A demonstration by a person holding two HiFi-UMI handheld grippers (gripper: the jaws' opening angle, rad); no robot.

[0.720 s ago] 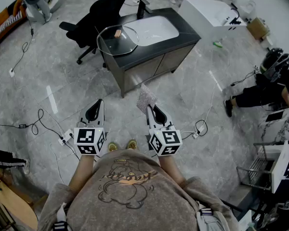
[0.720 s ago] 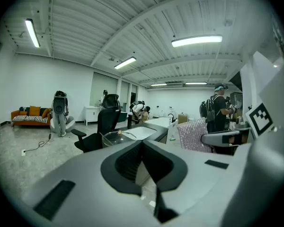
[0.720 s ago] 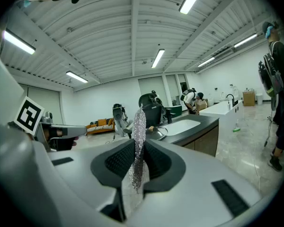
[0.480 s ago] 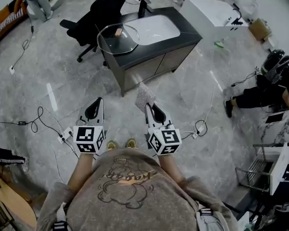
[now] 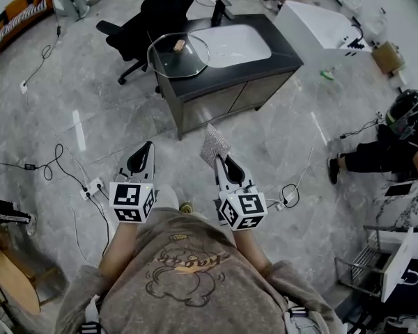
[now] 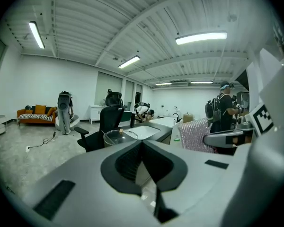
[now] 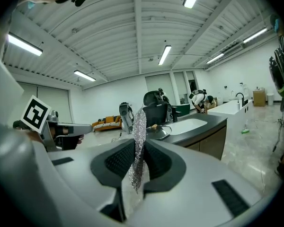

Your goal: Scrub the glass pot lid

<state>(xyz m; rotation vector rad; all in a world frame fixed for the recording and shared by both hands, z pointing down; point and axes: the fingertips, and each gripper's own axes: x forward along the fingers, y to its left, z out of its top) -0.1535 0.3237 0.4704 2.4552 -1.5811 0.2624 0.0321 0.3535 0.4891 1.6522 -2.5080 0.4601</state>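
Note:
The glass pot lid (image 5: 178, 53) with a tan knob lies on the dark counter (image 5: 265, 58) beside a white sink (image 5: 233, 44), well ahead of both grippers; the same glass pot lid (image 6: 117, 135) shows small in the left gripper view and again as the glass pot lid (image 7: 157, 130) in the right gripper view. My right gripper (image 5: 219, 160) is shut on a silvery mesh scrubbing cloth (image 5: 213, 143), which stands upright between its jaws as the scrubbing cloth (image 7: 138, 145). My left gripper (image 5: 140, 158) is shut with nothing in it, level with the right one above the floor.
A black office chair (image 5: 150, 19) stands at the counter's far left. A white cabinet (image 5: 319, 26) stands to the right. Cables and a power strip (image 5: 92, 186) lie on the grey floor. A person in black (image 5: 386, 145) crouches at the right.
The counter and lid have shifted slightly in the head view as the person steps forward. Both grippers keep their pose, the cloth still held.

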